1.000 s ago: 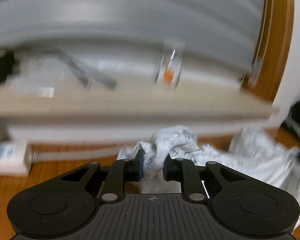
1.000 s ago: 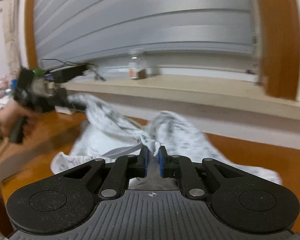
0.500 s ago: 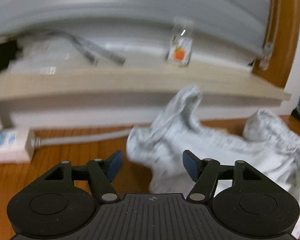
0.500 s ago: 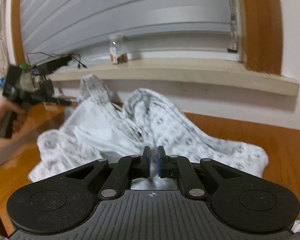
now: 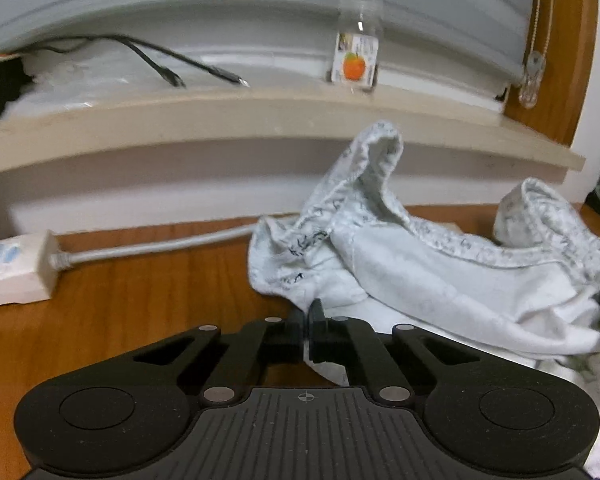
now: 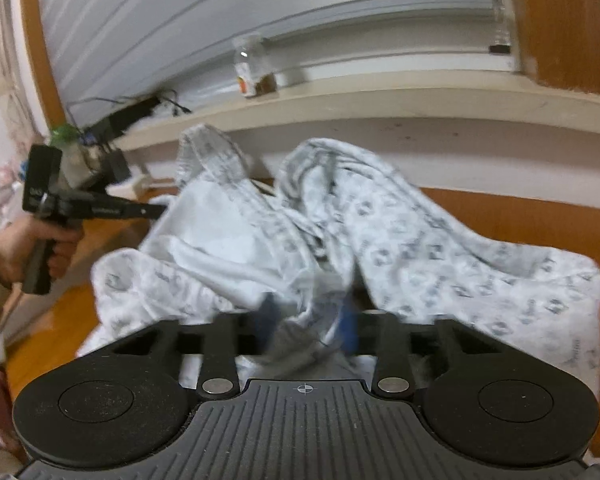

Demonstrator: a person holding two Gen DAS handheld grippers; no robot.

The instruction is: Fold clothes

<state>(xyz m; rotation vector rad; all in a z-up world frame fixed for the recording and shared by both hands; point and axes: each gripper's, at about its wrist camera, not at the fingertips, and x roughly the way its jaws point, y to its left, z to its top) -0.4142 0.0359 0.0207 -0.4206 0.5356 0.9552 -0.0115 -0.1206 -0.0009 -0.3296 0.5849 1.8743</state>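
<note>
The left gripper (image 5: 307, 322) was seen pinched narrow on the near left hem of the garment (image 5: 440, 276), crumpled on the worktop (image 5: 140, 288) and stretching rightward. The right gripper (image 6: 308, 320), parted around a bunch, was blurred; only its view showed the patterned right half.

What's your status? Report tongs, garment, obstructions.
Left tongs shut on hem of crumpled white grey-printed fabric garment. Right tongs open, cloth bunched between them. Garment unfolded on brown wooden table. White plastic power strip left, clear of it.
</note>
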